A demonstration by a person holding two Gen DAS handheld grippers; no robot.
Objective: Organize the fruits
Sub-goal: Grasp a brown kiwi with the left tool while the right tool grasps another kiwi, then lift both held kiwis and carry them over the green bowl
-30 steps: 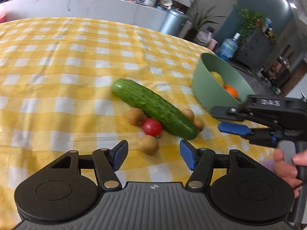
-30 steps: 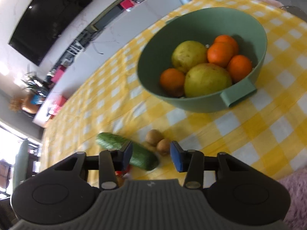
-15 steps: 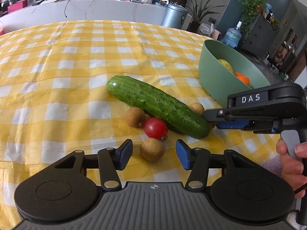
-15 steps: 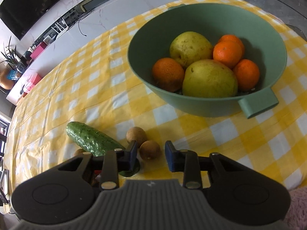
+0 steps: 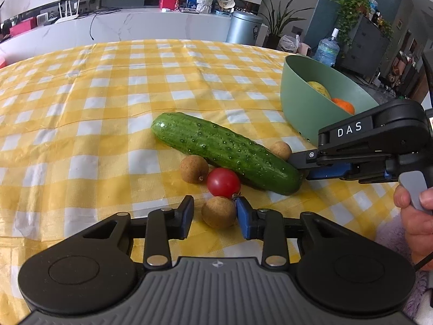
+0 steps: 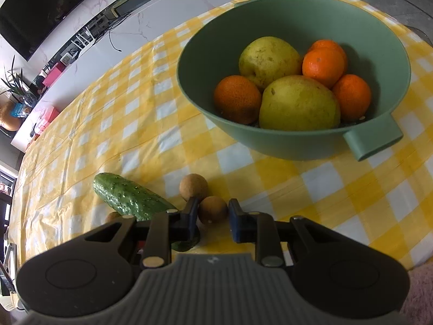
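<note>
On the yellow checked cloth a cucumber lies among several brown longans and a cherry tomato. My left gripper straddles the nearest longan. Its jaws are closing: the right pad touches the fruit, and a sliver of cloth shows at the left pad. My right gripper is shut on another longan at the cucumber's near end. In the left wrist view the right gripper reaches in from the right, held by a hand.
A green bowl with a handle holds two yellow pears and several oranges. In the left wrist view the bowl stands right of the cucumber. Two more longans lie against the cucumber. The cloth stretches far to the left.
Both grippers' jaws have narrowed, each around a longan. The right gripper came down and in toward the cucumber's end. The left gripper rolled level and stayed nearly in place.
</note>
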